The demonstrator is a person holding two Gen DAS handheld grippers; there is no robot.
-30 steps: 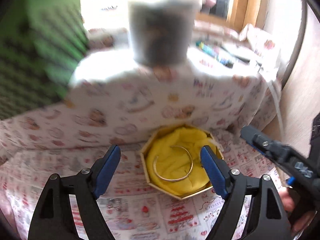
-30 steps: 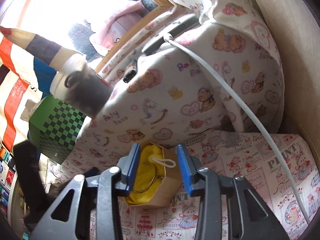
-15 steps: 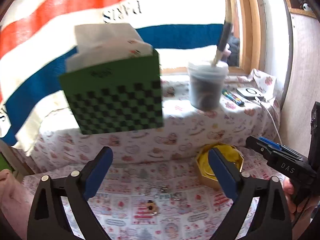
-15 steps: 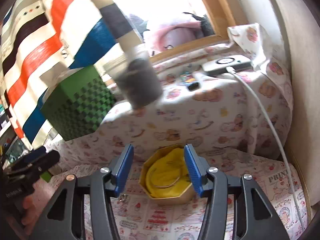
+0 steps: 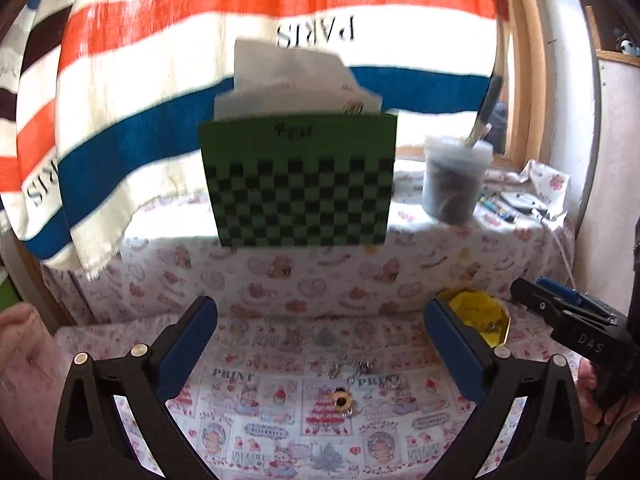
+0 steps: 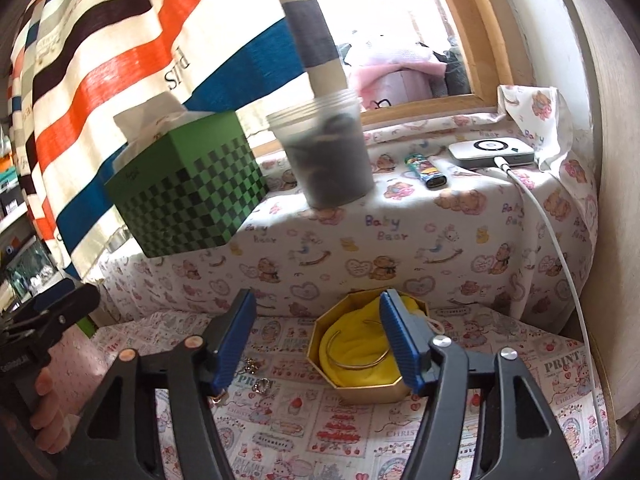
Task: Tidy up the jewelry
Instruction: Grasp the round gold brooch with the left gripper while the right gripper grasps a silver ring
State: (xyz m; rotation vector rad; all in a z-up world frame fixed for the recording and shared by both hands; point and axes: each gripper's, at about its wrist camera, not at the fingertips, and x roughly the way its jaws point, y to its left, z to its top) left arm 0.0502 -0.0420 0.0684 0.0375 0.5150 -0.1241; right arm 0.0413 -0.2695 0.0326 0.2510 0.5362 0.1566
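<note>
A gold octagonal box [image 6: 370, 390] lined with yellow cloth holds a gold bangle [image 6: 356, 356]; it shows at right in the left wrist view [image 5: 482, 312]. Loose silver jewelry [image 5: 356, 368] and a round gold-rimmed piece [image 5: 342, 401] lie on the printed cloth. My left gripper [image 5: 320, 344] is open and empty above these loose pieces. My right gripper [image 6: 320, 344] is open and empty, just left of the box; small silver pieces [image 6: 260, 384] lie by its left finger.
A raised ledge covered in bear-print cloth carries a green checkered tissue box [image 6: 188, 200], a plastic tub [image 6: 326, 156], a lighter [image 6: 426, 168] and a white device with cable [image 6: 492, 152]. A striped towel [image 5: 160, 60] hangs behind. A wall stands at right.
The left gripper pulled back and swung left from over the box to the loose jewelry. The right gripper drew back and levelled, and its fingers opened wider.
</note>
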